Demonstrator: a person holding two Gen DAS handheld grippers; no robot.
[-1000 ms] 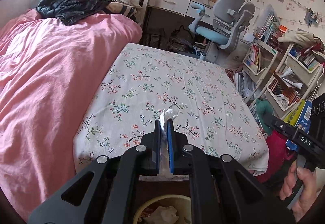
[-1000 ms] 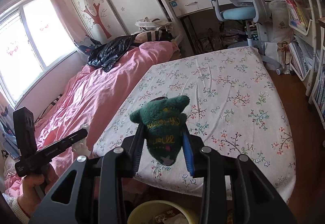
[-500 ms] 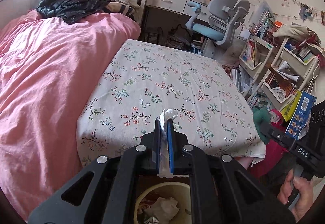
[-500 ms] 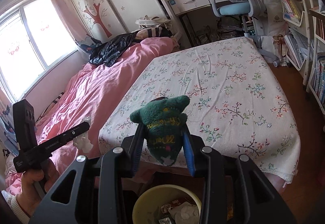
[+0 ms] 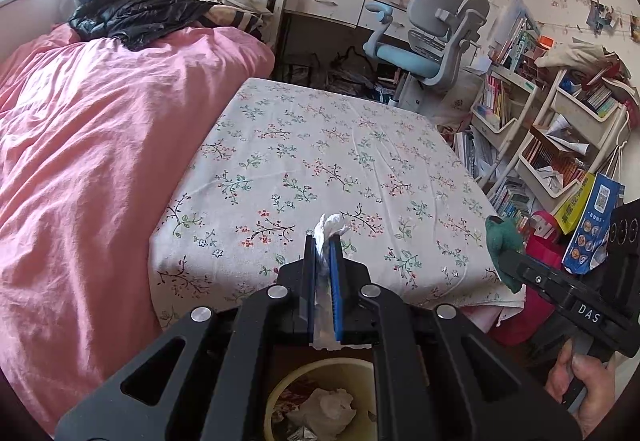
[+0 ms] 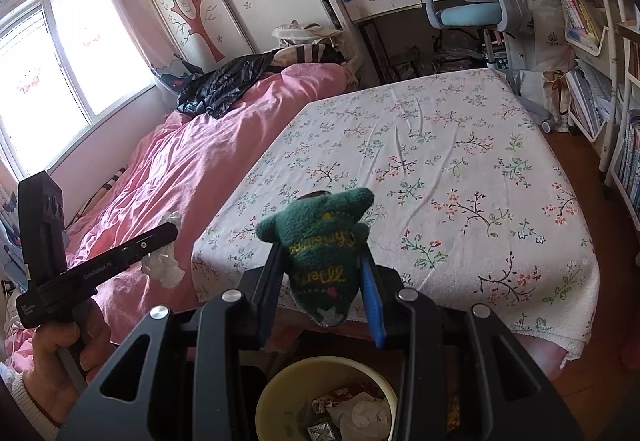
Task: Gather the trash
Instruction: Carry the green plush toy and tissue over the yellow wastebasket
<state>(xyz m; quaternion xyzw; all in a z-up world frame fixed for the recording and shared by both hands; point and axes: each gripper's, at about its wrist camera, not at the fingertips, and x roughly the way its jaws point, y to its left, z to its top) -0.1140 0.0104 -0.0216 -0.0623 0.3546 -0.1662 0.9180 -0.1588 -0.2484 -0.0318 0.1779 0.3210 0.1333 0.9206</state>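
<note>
You are at the drop-off step: your left gripper (image 5: pixel 323 269) has its jaws pinched nearly closed on a crumpled white tissue (image 5: pixel 329 228), and your right gripper (image 6: pixel 322 281) has its jaws partly open, clamped on the sides of a green plush toy (image 6: pixel 322 245). Both hang just past the near edge of the floral-covered table (image 5: pixel 328 161), with the yellow trash bin (image 6: pixel 276 393) below them, already holding wrappers and crumpled paper. Judging by that, the next move calls for centring each load over the bin's mouth, then parting the jaws so tissue and plush fall inside, not onto the rim.
</note>
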